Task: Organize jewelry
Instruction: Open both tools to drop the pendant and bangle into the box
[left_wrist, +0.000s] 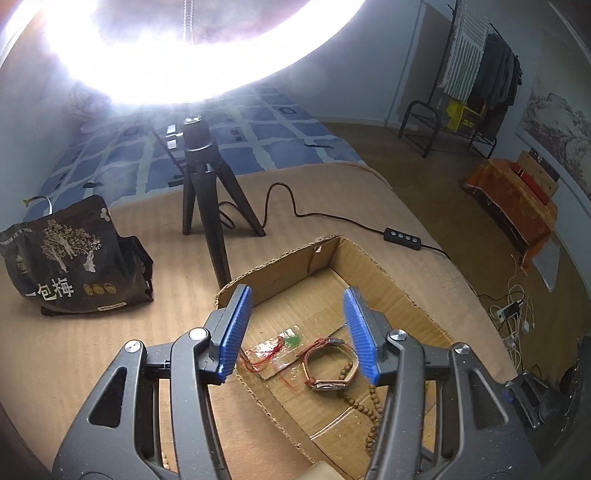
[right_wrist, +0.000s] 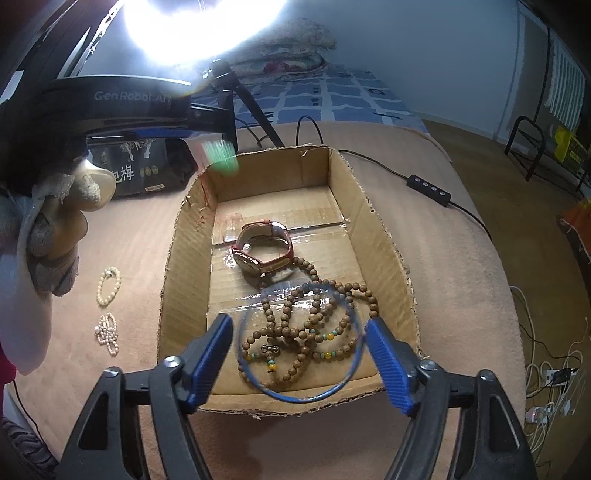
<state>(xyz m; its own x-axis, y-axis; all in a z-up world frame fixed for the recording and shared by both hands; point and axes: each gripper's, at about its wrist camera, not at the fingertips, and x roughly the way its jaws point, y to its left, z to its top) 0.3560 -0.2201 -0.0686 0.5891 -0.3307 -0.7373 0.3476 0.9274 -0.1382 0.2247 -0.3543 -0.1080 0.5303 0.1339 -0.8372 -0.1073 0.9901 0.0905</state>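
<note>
Glaring ring light (left_wrist: 192, 48) on tripod (left_wrist: 210, 192), blue-check bedding (left_wrist: 258, 136), clothes rack (left_wrist: 476, 77) by rear wall.

Place: a home bedroom.
Bed: blue patchwork bedsheet (left_wrist: 258, 136) just behind the ring light tripod (left_wrist: 210, 192).
Bedding: folded quilts (right_wrist: 295, 44) beyond the tripod.
Clothes: garment rack (left_wrist: 480, 74) well right of the tripod, against the wall.
Wall: landscape painting (left_wrist: 557, 125) far right of the tripod.
</note>
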